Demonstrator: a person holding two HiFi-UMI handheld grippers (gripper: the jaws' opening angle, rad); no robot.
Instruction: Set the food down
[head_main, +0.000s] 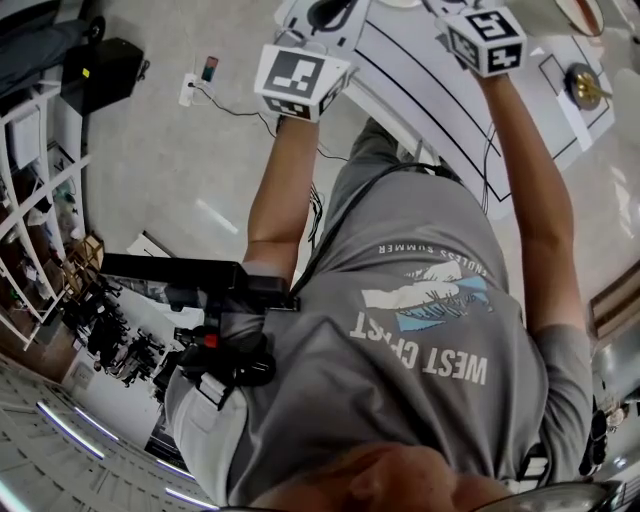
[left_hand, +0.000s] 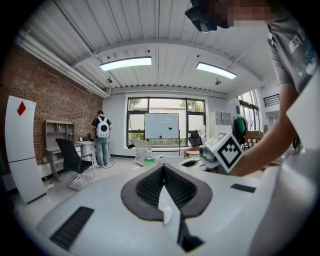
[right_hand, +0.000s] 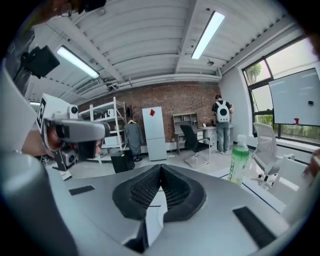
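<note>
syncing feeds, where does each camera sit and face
Head view: on the person's head, looking steeply down at their grey T-shirt and forearms over the white table.
Left gripper view: on the left gripper, jaws together, facing the windows; right arm shows.
Right gripper view: on the right gripper, jaws together, facing the brick wall; left gripper shows.
Both gripper views share the green bottle and backpack wearer.

Green bottle (right_hand: 239, 160) at three o'clock; red brick wall (right_hand: 175, 100) up at twelve; white fridge (right_hand: 153, 135), red diamond on it; grey T-shirt (head_main: 420, 300).
</note>
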